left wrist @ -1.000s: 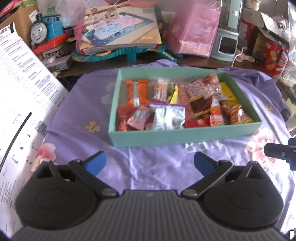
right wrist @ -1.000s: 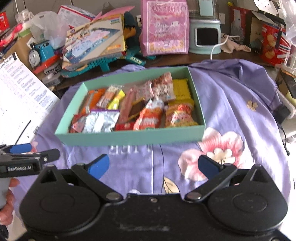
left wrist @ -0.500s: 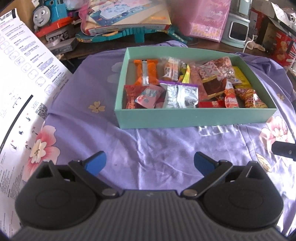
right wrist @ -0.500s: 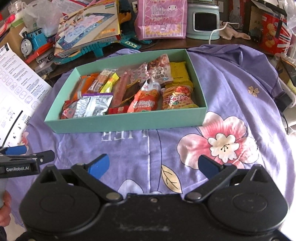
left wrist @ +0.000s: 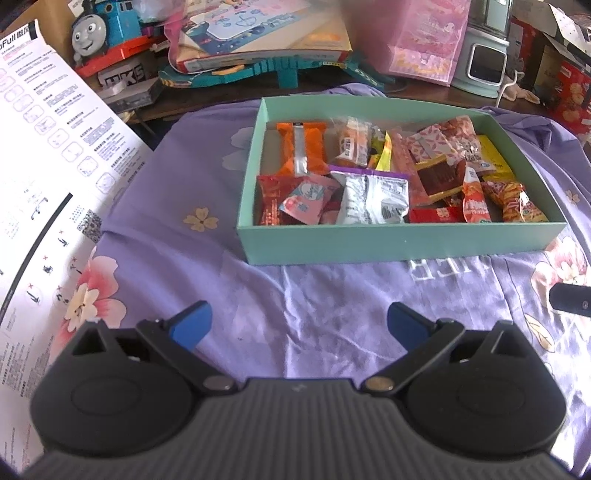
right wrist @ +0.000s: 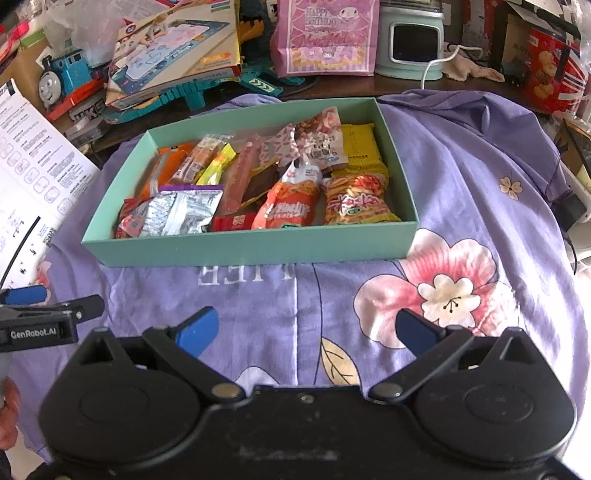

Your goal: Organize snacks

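Observation:
A shallow teal box sits on a purple floral cloth, packed with several snack packets: an orange pack, a silver pouch, a yellow pack and a red-orange noodle bag. My left gripper hovers open over the cloth in front of the box, holding nothing. My right gripper is likewise open and empty, a little short of the box's near wall. The left gripper's blue tip shows at the right wrist view's left edge.
Toys and boxes crowd the far side: a blue toy train, a flat game box, a pink gift bag and a pale green appliance. A white printed sheet lies at the left.
Both grippers have pulled back and tilted down, so the box sits higher in view with more cloth in front of it. Both stay open; the snacks have not moved.

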A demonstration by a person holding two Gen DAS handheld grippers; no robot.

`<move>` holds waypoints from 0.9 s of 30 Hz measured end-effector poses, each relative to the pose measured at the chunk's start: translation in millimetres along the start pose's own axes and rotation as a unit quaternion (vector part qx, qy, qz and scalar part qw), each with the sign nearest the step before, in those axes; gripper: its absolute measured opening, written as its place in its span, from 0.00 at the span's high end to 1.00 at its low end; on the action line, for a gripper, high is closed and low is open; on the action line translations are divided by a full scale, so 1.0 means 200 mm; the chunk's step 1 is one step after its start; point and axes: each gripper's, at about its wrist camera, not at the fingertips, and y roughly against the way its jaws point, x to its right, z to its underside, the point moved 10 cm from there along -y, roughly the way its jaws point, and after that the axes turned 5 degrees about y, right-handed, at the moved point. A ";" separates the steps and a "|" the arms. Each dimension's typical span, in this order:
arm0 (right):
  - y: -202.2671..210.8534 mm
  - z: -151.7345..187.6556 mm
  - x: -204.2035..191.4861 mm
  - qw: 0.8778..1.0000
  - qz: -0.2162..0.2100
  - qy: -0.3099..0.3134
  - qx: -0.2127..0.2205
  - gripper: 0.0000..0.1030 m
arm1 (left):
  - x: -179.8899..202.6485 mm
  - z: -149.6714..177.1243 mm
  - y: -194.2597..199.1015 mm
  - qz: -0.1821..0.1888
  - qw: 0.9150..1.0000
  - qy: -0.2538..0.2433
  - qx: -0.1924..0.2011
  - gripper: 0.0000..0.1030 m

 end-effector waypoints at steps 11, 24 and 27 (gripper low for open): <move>0.00 -0.01 0.00 1.000 0.001 0.002 0.001 0.00 | 0.01 -0.02 0.02 0.000 1.000 -0.005 0.008 0.00; 0.00 -0.01 0.00 1.000 -0.002 -0.002 0.001 0.00 | 0.01 -0.03 0.04 -0.001 1.000 -0.009 0.017 0.00; 0.00 0.00 0.01 1.000 -0.001 -0.005 0.000 0.00 | 0.01 -0.03 0.04 0.002 1.000 -0.009 0.016 0.00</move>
